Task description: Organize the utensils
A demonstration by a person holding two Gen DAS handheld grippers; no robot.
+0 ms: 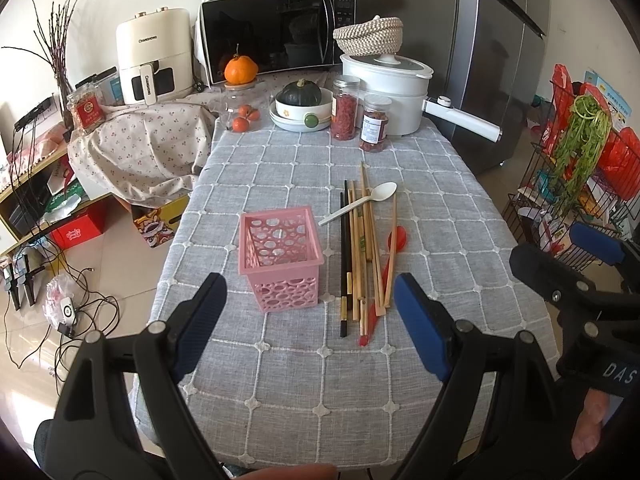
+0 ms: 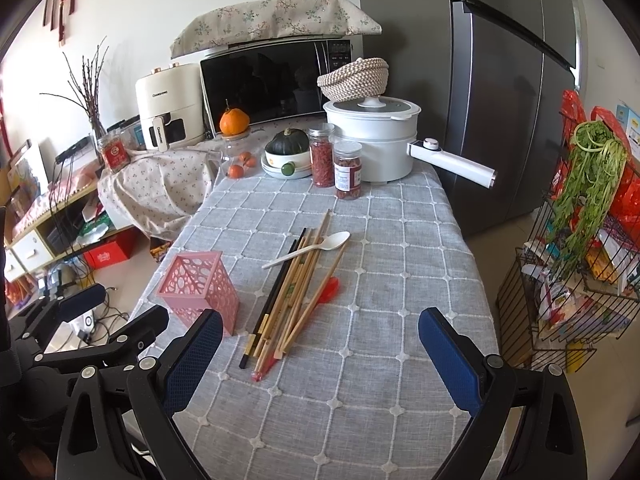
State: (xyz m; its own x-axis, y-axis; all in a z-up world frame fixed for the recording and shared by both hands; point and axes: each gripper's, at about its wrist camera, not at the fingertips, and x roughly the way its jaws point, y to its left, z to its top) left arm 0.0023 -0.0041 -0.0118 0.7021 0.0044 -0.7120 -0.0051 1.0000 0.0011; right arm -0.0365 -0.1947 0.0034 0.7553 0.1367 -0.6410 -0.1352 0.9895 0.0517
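A pink perforated holder stands upright on the grey checked tablecloth; it also shows in the right wrist view. Right of it lies a pile of wooden and black chopsticks with a white spoon across the top and a red spoon underneath. The pile also shows in the right wrist view. My left gripper is open and empty, near the holder's front. My right gripper is open and empty, just short of the pile's near ends, and shows at the right edge of the left wrist view.
At the table's far end stand two jars, a white pot with a long handle, a bowl holding a squash and a microwave. A wire rack stands to the right, a fridge behind it.
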